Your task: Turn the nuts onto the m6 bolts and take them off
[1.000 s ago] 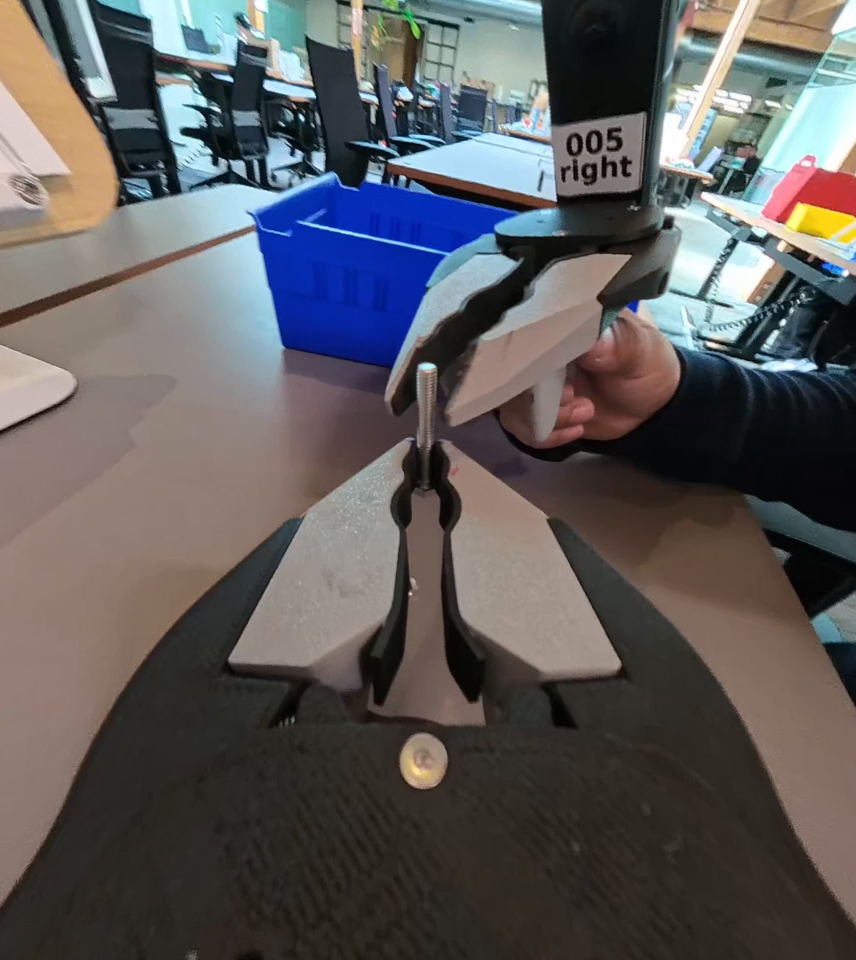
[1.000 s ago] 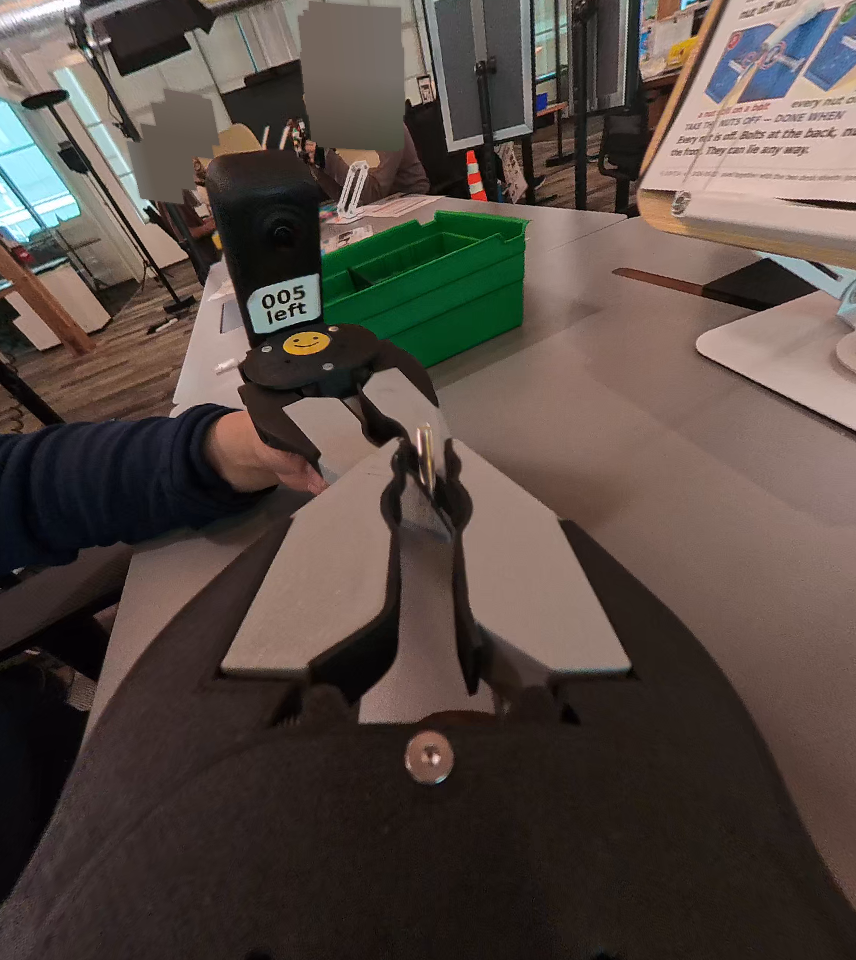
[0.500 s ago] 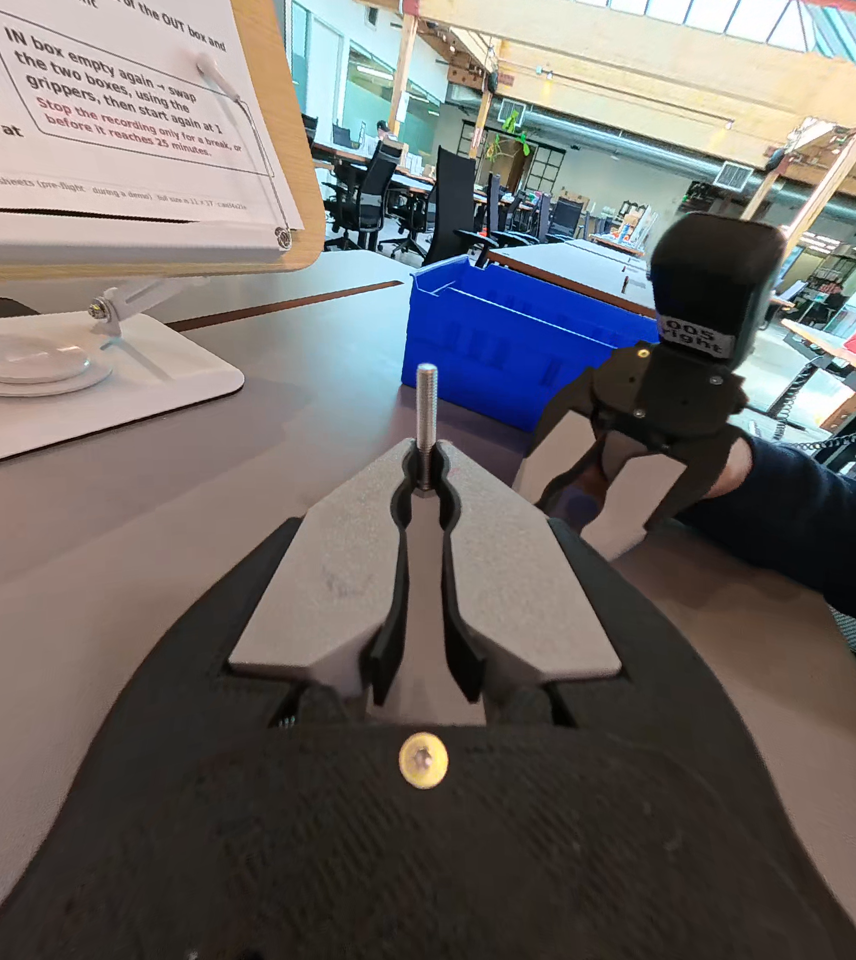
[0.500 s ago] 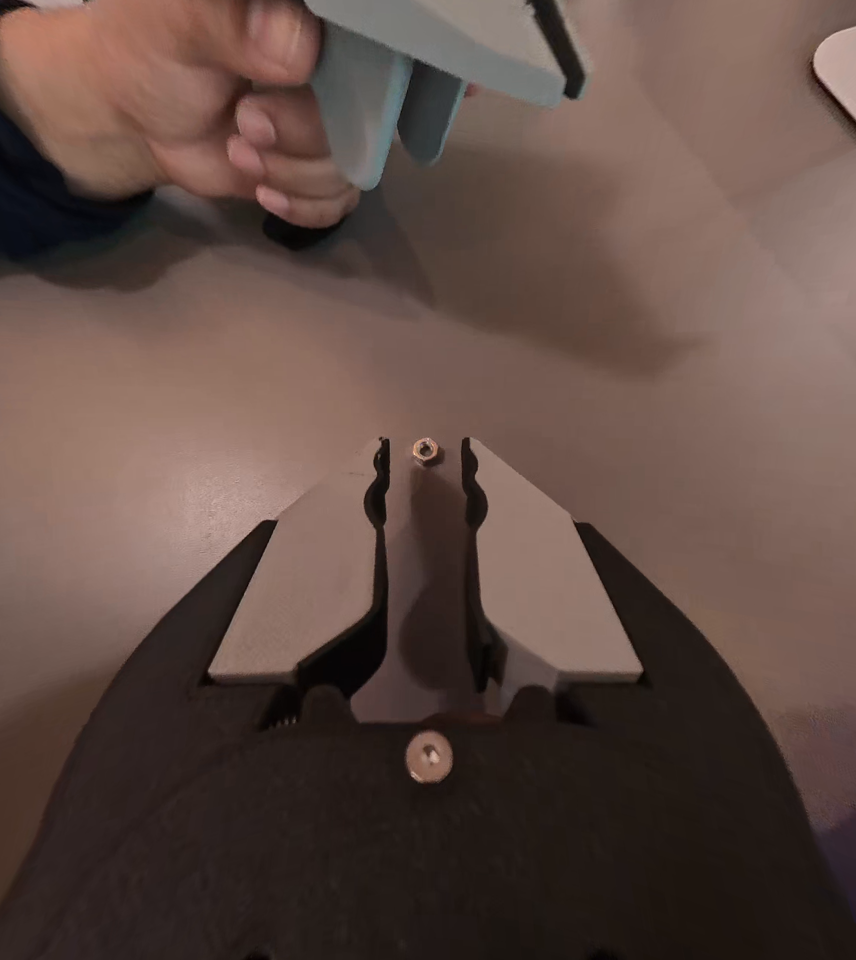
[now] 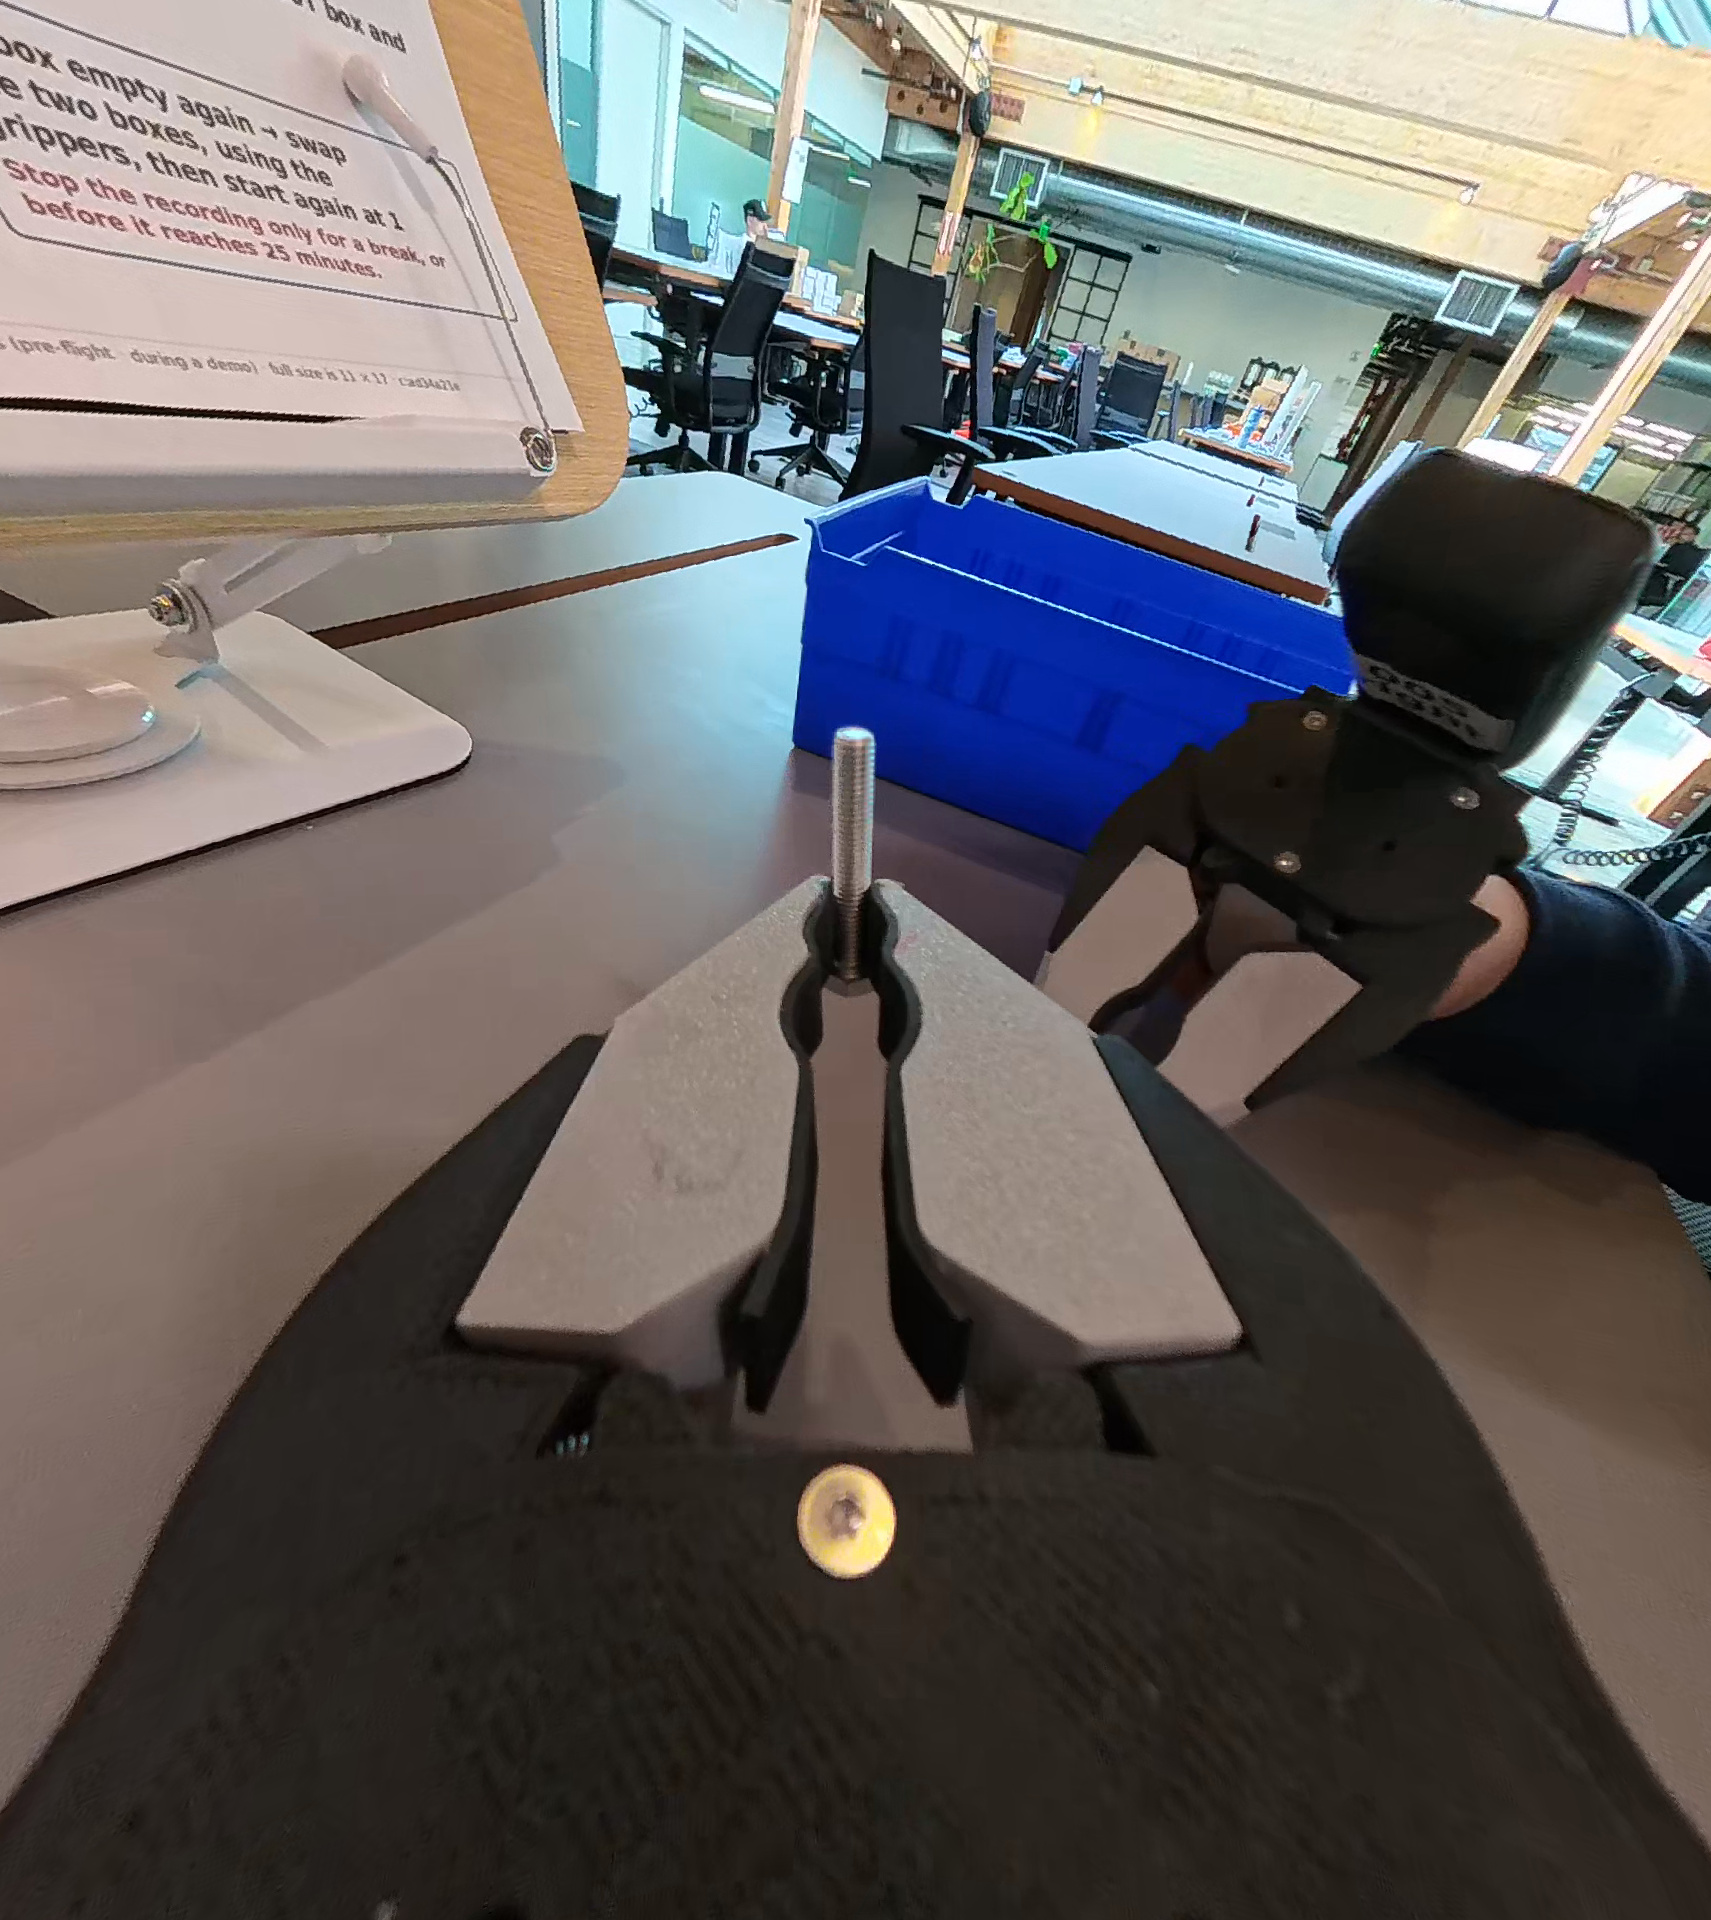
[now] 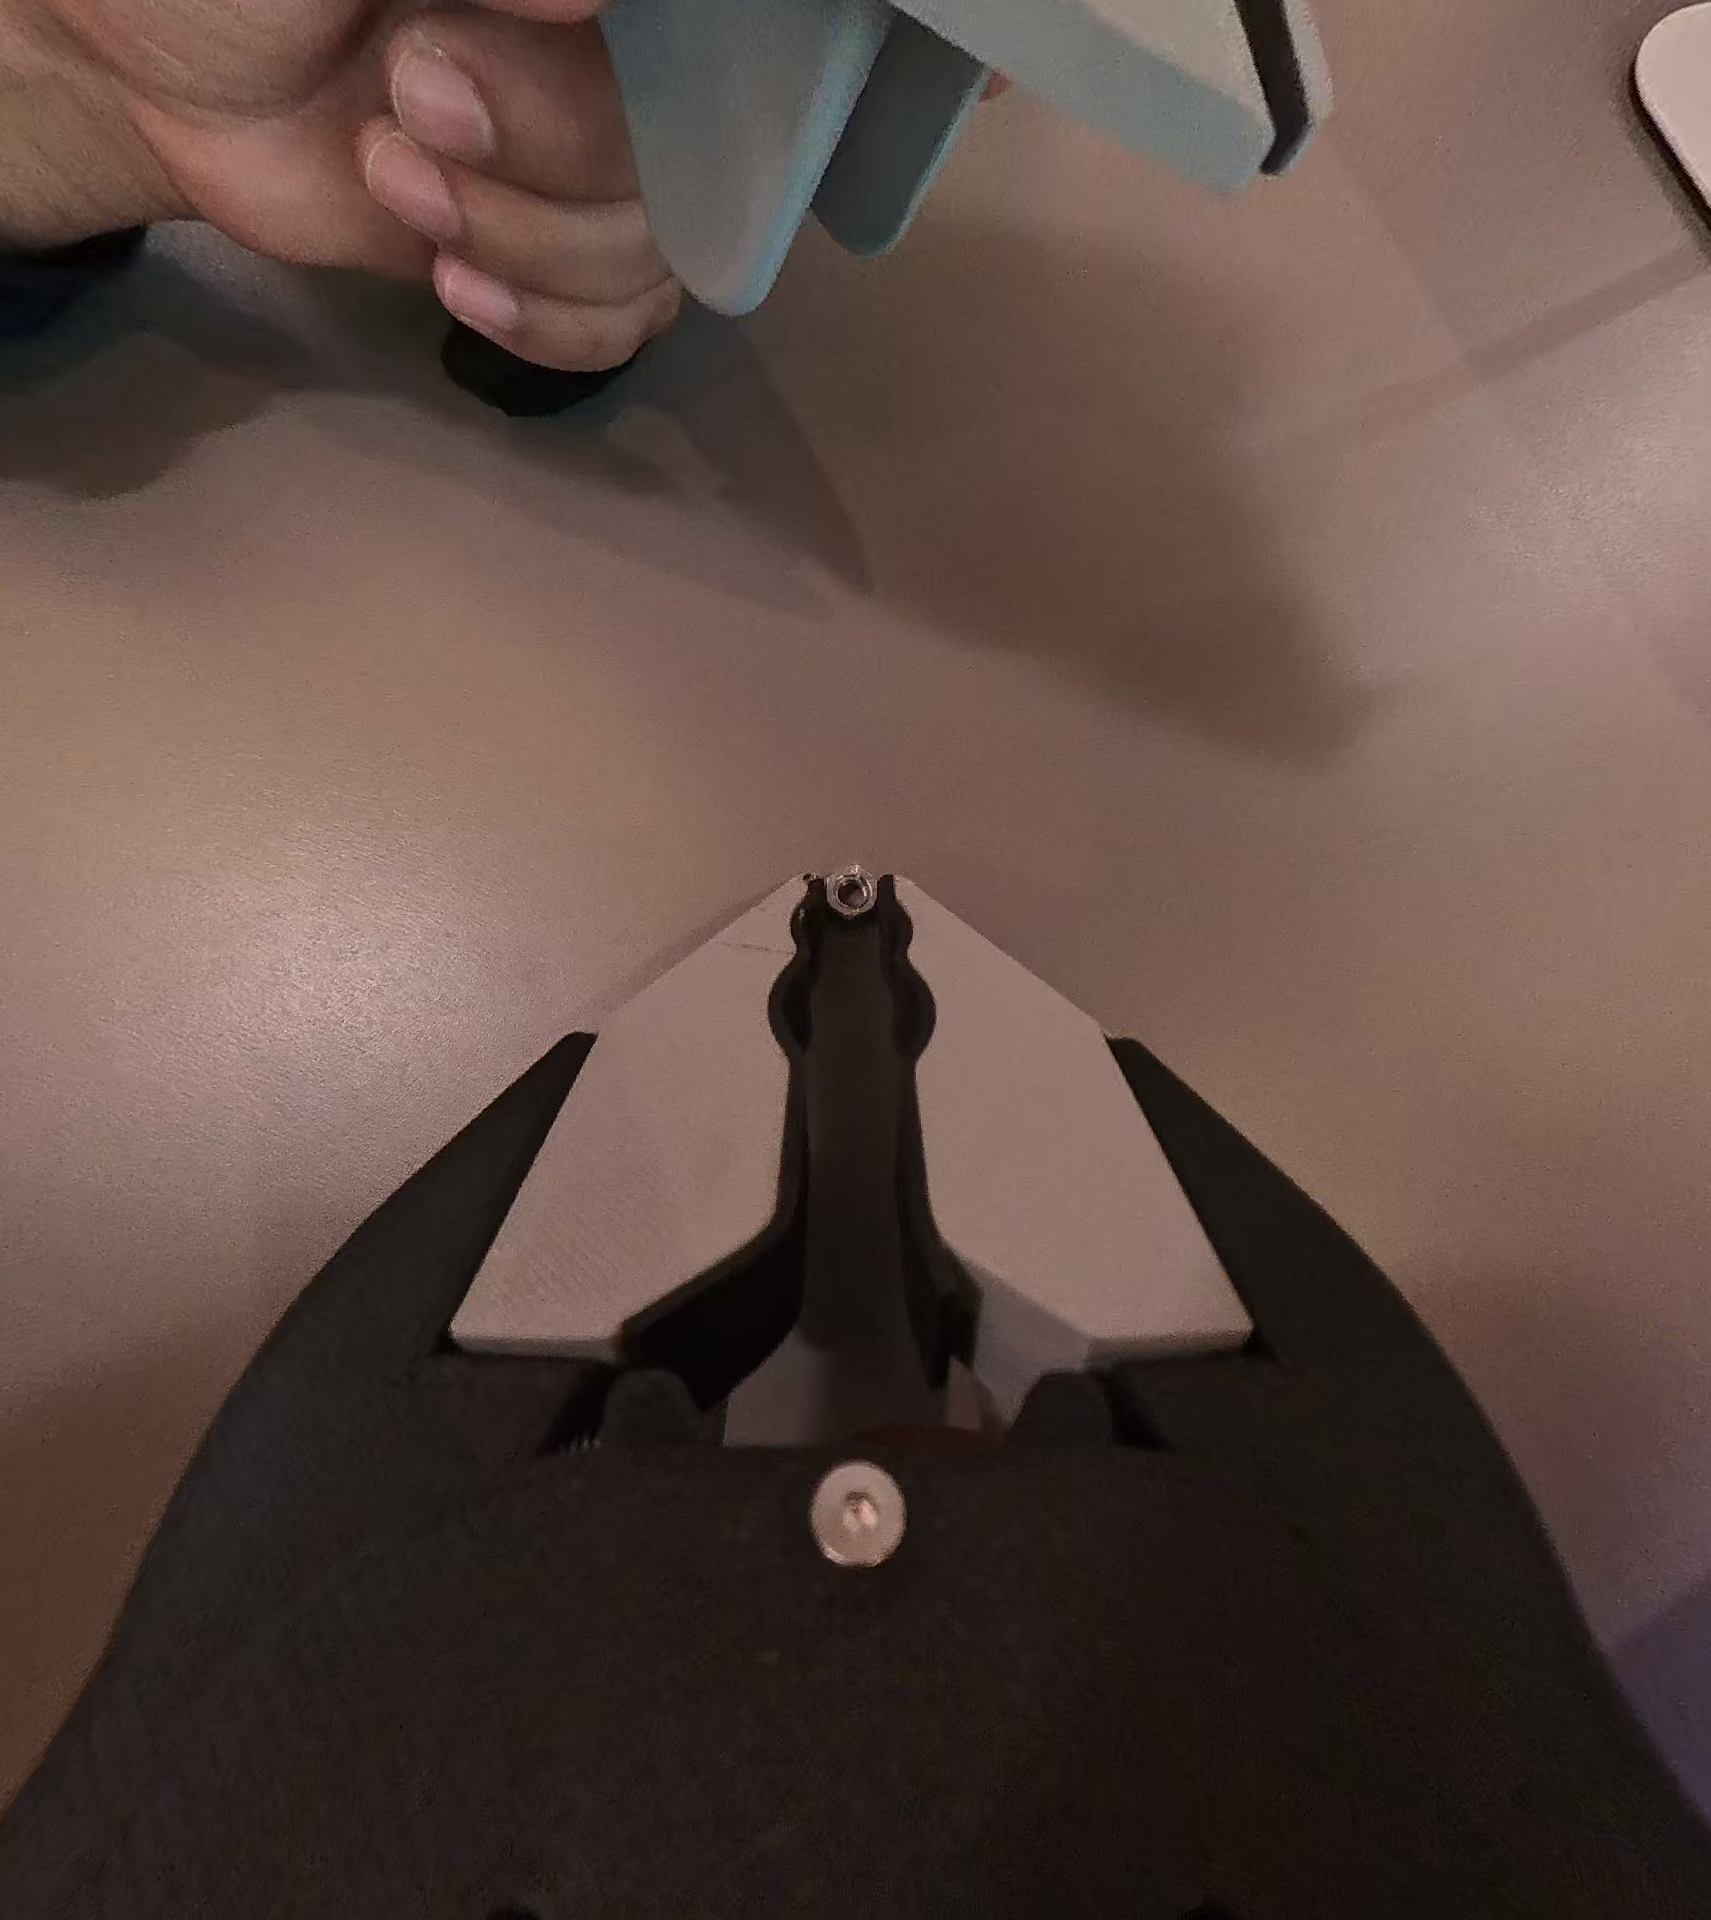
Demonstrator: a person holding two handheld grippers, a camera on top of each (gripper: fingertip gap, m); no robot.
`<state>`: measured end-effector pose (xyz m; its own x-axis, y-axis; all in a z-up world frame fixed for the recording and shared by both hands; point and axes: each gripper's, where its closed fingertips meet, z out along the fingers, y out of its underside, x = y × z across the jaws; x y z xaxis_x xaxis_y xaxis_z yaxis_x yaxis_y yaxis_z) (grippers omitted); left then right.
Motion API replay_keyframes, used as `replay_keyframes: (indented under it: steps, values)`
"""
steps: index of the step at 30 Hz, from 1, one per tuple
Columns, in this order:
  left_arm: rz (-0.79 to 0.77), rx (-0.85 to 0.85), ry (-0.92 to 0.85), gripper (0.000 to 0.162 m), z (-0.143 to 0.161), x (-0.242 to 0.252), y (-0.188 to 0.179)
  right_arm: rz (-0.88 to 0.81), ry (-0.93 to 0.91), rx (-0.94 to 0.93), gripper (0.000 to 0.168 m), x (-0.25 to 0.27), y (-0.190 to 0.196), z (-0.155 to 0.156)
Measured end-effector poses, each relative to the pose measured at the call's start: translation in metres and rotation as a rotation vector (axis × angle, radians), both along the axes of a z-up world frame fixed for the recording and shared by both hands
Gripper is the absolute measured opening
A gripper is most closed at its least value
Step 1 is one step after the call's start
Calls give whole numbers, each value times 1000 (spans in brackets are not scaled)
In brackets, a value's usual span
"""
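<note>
We see the left hand-held gripper clamped on an upright bolt, and the right hand-held gripper pinching a nut against the surface

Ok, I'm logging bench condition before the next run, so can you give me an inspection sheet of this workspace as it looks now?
Surface: grey-brown matte tabletop, bare where visible.
Job's things: threaded steel bolt upright, no nut on it; small silver hex nut.
Clutter: blue plastic bin; white stand base carrying a wooden instruction board.
Grippers: left hand-held gripper shut on the bolt; right hand-held gripper shut on the nut at the tabletop.
Cables: coiled black cord beyond the desk.
Surroundings: open office with black office chairs.
</note>
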<state>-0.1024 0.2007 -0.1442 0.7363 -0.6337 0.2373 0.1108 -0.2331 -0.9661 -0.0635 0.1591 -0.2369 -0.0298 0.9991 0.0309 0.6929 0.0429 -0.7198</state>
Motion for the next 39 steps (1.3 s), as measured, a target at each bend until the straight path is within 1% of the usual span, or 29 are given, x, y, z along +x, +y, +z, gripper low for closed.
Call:
replay_keyframes:
  steps: [7, 14, 17, 20, 23, 25, 30, 33, 39]
  values:
    - [-20, -3, 7, 2, -1, 4, -2, -2, 22, -30, 7, -1, -1, 5]
    - [-58, -13, 17, 3, -3, 13, -8, -39, 132, -84, 7, 2, 9, 33]
    - [-71, -11, 37, 3, -4, 17, -10, -56, 162, -102, 7, 0, 17, 54]
    - [-64, -8, 50, 3, -5, 17, -12, -43, 187, -111, 7, -9, 20, 87]
    - [-62, 1, 47, 3, -4, 15, -14, 2, 216, -138, 7, -20, 19, 120]
    - [-47, -2, 50, 3, -4, 12, -13, 49, 209, -147, 7, -28, 17, 134]
    - [-5, -4, 90, 3, -7, 8, -9, 69, 102, -95, 7, -43, 21, 140]
    - [-13, 0, 110, 3, -9, 10, -10, 71, 5, -91, 7, -41, 21, 133]
    - [-11, 40, 130, 3, -6, 13, -12, 95, 18, -100, 7, -47, 11, 141]
